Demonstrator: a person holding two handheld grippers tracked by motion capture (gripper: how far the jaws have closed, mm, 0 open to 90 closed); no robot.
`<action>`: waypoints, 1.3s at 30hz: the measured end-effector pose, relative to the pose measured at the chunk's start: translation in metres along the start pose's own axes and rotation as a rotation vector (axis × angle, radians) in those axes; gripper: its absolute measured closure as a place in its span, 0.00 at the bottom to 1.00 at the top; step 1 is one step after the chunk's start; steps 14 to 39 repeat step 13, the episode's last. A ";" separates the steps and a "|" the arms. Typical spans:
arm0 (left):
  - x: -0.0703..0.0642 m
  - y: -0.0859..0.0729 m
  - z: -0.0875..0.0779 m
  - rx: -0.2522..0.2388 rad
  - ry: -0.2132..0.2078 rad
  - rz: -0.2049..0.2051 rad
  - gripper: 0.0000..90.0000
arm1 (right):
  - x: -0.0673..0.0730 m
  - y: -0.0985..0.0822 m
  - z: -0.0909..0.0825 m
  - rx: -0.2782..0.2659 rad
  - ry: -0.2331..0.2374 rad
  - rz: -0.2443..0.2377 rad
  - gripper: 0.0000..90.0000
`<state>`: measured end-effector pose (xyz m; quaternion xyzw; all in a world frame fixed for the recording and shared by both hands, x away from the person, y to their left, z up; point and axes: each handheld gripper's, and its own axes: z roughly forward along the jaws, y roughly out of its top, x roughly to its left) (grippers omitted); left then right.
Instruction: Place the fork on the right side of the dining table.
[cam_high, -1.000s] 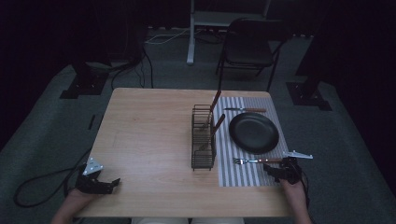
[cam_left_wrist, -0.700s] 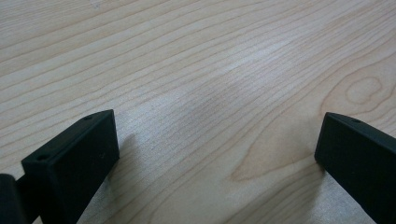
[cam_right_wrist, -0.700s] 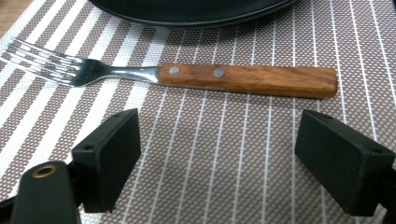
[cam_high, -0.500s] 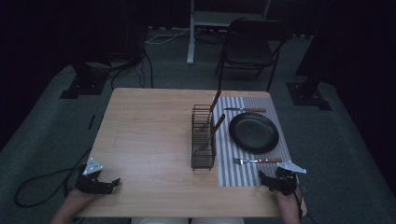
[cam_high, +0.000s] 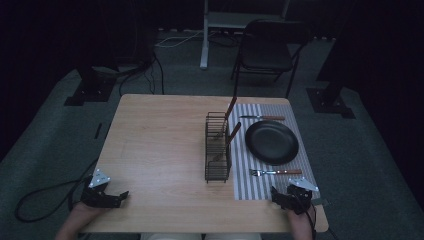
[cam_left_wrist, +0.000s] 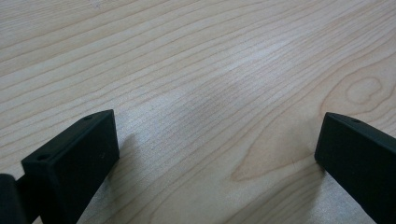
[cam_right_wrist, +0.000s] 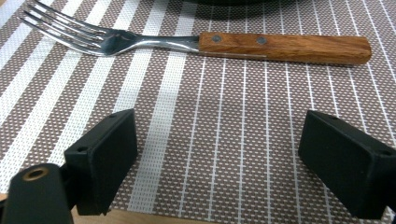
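Tongs rest low at the near edge of the table (cam_high: 160, 145), one at each corner, and both are released, jaws wide apart and grasping nothing. The left gripper (cam_left_wrist: 215, 154) has only bare wood between its jaws. The right gripper (cam_right_wrist: 219, 163) sits over the near end of the striped mat (cam_right_wrist: 187, 107). Just ahead of its jaws lies a fork (cam_right_wrist: 196, 39) with wooden handle, apart from them, tines toward its left jaw. Beyond the fork is a black plate (cam_high: 272, 142), then a knife (cam_high: 262, 118). Left of the plate stands a wire rack (cam_high: 218, 146) holding utensils.
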<state>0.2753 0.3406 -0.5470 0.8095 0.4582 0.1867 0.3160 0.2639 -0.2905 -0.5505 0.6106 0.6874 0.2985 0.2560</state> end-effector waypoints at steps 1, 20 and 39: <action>0.000 0.000 0.000 0.000 0.000 0.001 0.00 | 0.000 0.000 0.000 0.000 -0.003 0.005 0.13; -0.002 0.001 0.001 0.001 0.016 -0.016 0.00 | -0.005 0.004 0.004 0.001 -0.027 0.030 0.12; -0.002 0.001 0.001 0.001 0.016 -0.016 0.00 | -0.005 0.004 0.004 0.001 -0.027 0.030 0.12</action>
